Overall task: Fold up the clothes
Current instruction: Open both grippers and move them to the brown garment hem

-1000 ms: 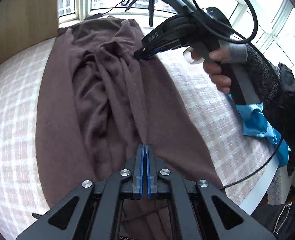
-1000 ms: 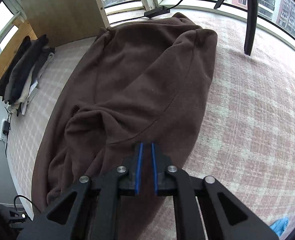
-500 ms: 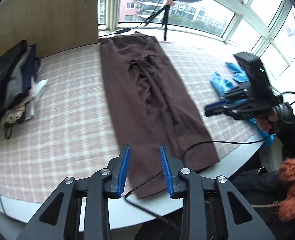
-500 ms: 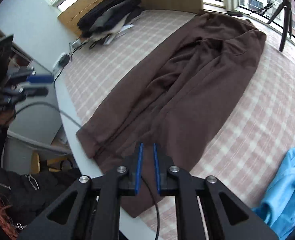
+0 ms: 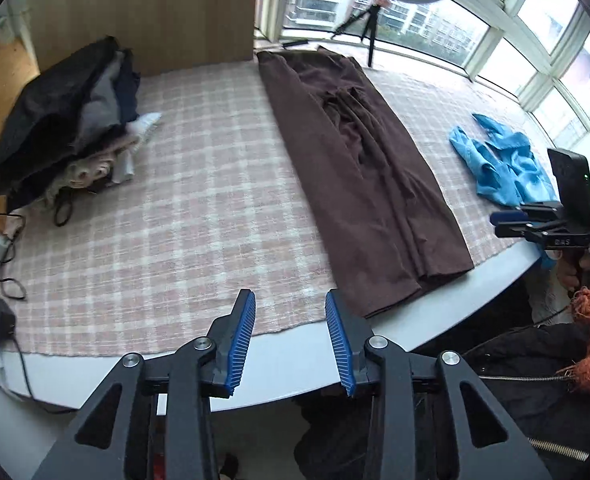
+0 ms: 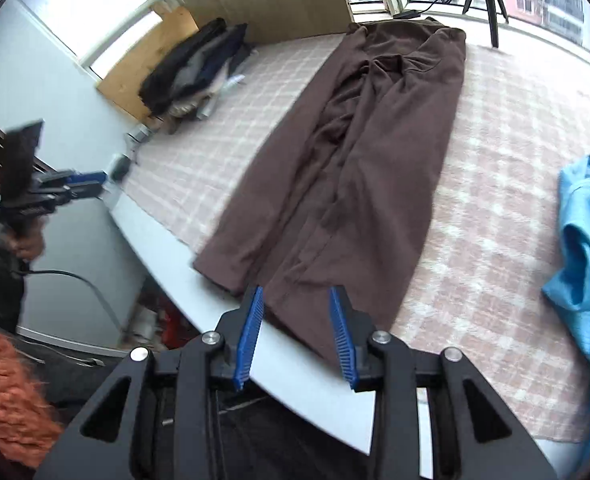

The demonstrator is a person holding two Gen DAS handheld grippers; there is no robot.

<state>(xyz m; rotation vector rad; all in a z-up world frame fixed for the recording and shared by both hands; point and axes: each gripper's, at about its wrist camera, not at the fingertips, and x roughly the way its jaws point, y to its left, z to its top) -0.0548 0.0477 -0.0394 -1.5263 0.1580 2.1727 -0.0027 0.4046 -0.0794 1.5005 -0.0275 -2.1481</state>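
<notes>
A: Where's the garment (image 5: 369,176)?
B: Lengthwise on the checked cloth (image 5: 183,216), hem at the near edge. Left gripper (image 5: 291,340) and right gripper (image 6: 297,338) gape, empty.
A: Next?
B: Probably pinch both hem corners evenly and fold away.

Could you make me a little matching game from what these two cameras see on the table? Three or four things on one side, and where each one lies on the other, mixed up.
Things:
1. brown garment
2. blue garment
3. pile of dark clothes
4. left gripper

Places or states:
A. crumpled near the table's window-side edge
B. stacked by the wooden panel
C. open, above the table's near edge, holding nothing
D. laid out long down the middle of the checked cloth

Pairs: 1-D, 2-A, 3-B, 4-C
</notes>
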